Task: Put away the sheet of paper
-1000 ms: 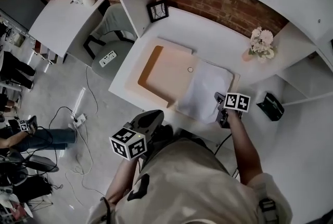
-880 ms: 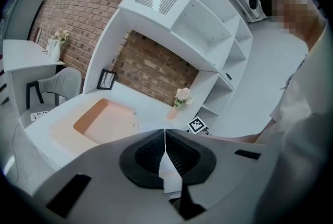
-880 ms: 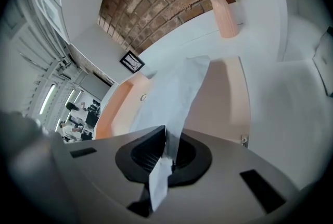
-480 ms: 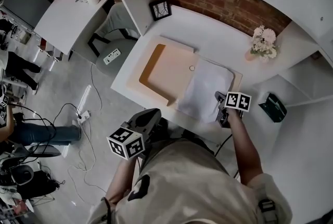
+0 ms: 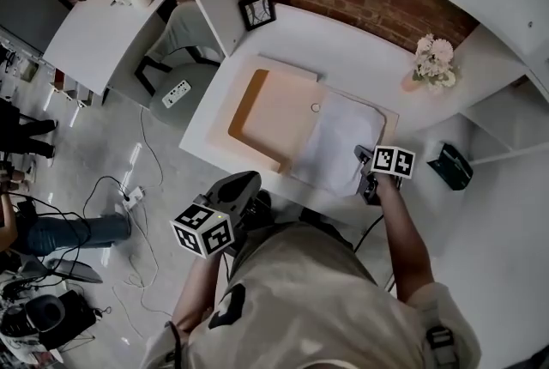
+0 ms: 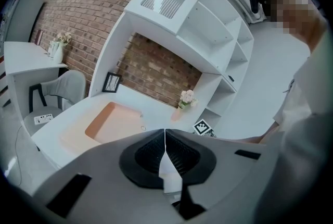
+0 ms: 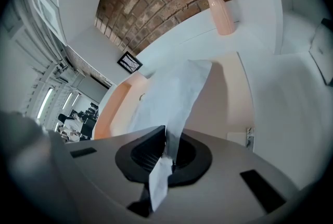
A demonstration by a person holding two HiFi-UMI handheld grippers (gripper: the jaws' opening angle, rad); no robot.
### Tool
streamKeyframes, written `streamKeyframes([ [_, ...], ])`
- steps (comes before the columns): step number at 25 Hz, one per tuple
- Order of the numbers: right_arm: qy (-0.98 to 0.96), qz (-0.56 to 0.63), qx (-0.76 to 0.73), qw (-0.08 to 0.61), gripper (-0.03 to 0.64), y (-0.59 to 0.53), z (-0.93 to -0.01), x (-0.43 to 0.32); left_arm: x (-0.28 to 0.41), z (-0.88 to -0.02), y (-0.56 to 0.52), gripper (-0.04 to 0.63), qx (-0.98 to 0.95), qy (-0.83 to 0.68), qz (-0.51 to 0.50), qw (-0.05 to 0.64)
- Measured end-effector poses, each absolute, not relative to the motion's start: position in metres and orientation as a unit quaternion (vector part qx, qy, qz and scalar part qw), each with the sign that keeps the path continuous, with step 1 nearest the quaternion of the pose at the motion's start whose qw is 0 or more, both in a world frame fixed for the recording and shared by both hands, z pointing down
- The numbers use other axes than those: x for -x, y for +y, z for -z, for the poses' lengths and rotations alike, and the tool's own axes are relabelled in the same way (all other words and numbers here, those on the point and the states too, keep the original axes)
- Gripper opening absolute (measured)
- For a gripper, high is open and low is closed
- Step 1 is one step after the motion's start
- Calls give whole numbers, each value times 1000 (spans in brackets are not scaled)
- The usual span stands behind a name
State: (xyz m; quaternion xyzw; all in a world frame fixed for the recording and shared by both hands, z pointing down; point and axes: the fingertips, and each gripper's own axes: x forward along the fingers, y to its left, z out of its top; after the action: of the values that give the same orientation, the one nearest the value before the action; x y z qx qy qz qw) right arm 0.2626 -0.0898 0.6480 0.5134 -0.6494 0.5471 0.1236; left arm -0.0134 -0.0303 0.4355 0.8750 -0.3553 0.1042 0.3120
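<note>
**Left gripper drifts back, right one hangs on to the paper**

Hardly anything has shifted in the last second: the left gripper (image 5: 247, 182) has slid a touch lower and further from the desk (image 5: 360, 58), while the right gripper (image 5: 362, 166) has stayed put at the near right corner of the sheet of paper (image 5: 339, 140). No progress to speak of, then; the hold is kept and the carry has not begun.

Look along the right gripper's jaws and you see them clenched on the sheet's edge, a strip of it poking out behind them and the rest rising slightly before it drapes forward. Most of the sheet rests on the right half of an open peach folder (image 5: 274, 105), which looks like where it belongs. The left gripper's jaws are pressed together on nothing, hanging by the person's body, off the desk.

Around it: a vase of flowers (image 5: 431, 67) stands at the back right of the desk, apart from the folder, and a picture frame (image 5: 257, 13) sits at the back left. A dark box (image 5: 448, 166) lies on the low shelf to the right. Nothing lies on the sheet or blocks the folder; the risk, I'd say, is a one-corner grip letting the paper sag or crease.
</note>
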Motion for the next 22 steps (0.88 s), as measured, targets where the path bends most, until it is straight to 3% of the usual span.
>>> streamKeyframes([
  [22,-642,-537,-531,130,28,-104,-636,-254,31,-443,-48,20,-879,-333,-98,327],
])
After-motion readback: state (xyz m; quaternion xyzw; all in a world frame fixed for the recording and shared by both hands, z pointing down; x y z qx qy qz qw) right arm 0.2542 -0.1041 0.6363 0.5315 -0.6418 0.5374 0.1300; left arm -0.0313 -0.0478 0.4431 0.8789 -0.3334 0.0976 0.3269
